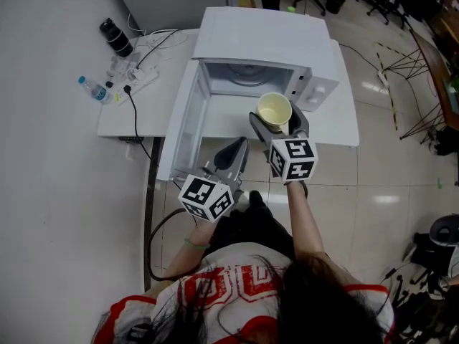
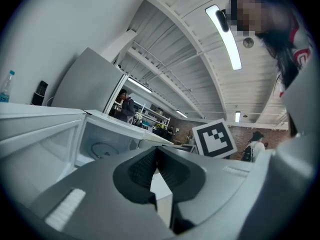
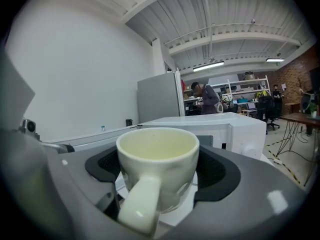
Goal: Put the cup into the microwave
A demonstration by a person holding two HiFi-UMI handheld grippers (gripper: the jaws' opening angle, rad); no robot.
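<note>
A cream cup [image 1: 274, 110] [image 3: 157, 166] stands upright between the jaws of my right gripper [image 1: 277, 124] [image 3: 159, 171], which is shut on it, its handle turned toward the camera. It hangs just in front of the white microwave [image 1: 259, 63] [image 3: 210, 124], whose door [image 1: 183, 120] is swung open to the left. The glass turntable [image 1: 247, 74] [image 2: 100, 149] shows inside the cavity. My left gripper [image 1: 233, 155] [image 2: 155, 171] is shut on nothing, low and to the left of the cup, near the open door.
The microwave sits on a white table [image 1: 344, 120]. At the table's left end lie a power strip with cables [image 1: 136, 77], a black bottle [image 1: 116, 37] and a small water bottle [image 1: 92, 88]. Chairs and a person stand in the room behind.
</note>
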